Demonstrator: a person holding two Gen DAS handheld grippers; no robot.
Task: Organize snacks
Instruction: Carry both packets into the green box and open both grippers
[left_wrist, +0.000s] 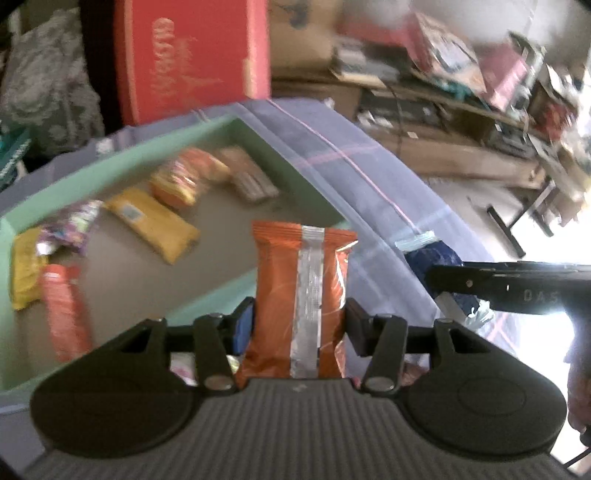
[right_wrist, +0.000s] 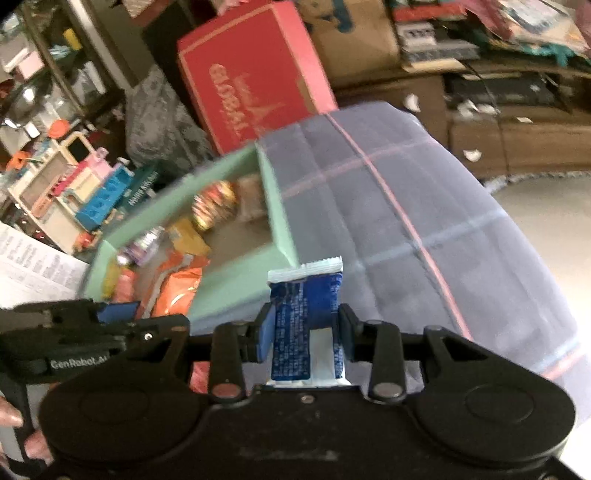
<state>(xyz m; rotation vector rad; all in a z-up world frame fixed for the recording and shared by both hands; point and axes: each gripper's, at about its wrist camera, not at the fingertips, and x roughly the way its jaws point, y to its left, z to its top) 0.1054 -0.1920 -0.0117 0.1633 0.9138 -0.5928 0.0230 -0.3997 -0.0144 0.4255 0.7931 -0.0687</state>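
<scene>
Snacks in both grippers, green box next. Left gripper clamps an orange packet, long axis straight out along the fingers, silver seam facing the camera. Right gripper pinches a blue packet the same way, white crimped end pointing away. Green box sits on the checked grey cloth, holding several snacks: yellow pouch, red-orange stick, others blurred. From the left gripper, the box opening lies far and to the left, its near wall right behind the orange packet. From the right gripper, the box is also far-left, its near corner just past the blue packet's tip. Left gripper looks nearer the opening, so likely drops first; right needs more leftward travel.
</scene>
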